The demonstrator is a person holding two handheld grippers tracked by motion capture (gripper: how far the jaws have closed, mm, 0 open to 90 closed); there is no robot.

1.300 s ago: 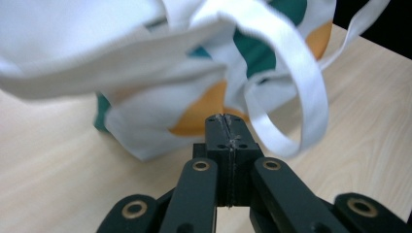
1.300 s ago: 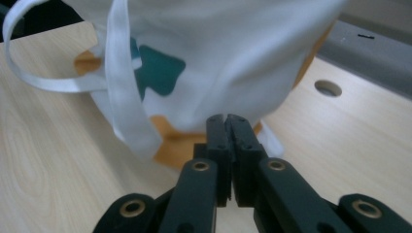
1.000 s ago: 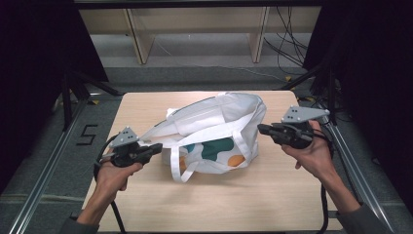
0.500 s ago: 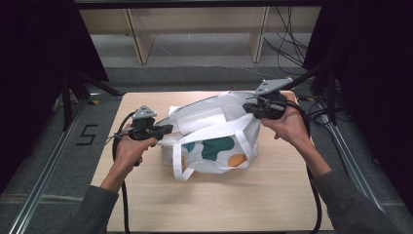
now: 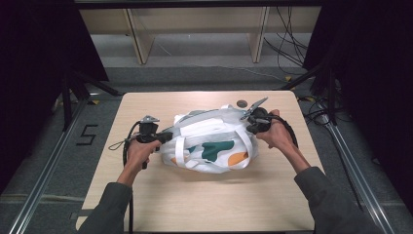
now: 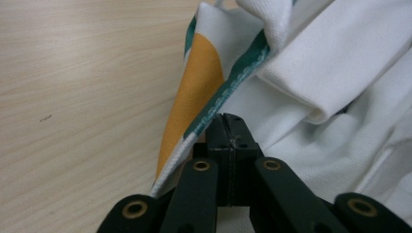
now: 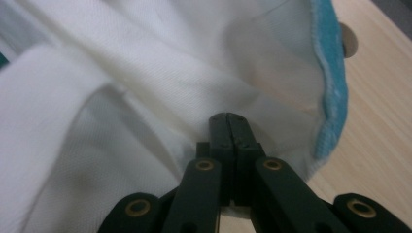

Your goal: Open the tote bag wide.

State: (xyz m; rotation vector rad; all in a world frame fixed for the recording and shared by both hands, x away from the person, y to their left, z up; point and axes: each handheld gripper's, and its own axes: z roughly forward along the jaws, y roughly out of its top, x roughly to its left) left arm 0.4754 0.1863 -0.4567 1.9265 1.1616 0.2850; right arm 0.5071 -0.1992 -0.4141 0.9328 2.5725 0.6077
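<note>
Two grippers clamped on bag [image 5: 214,146], left gripper [image 5: 165,137] pinching its left edge by the green-orange trim, right gripper [image 5: 249,120] pinching white cloth at its right end, bag lying mid-table [image 5: 204,195], white straps [image 5: 181,148] across front.

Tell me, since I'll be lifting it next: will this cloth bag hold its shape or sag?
The bag will probably sag: its white cloth lies in soft folds and its straps droop loose. It looks light, lying slumped and fairly flat. Both the left gripper and right gripper pinch cloth, so slipping seems unlikely.
</note>
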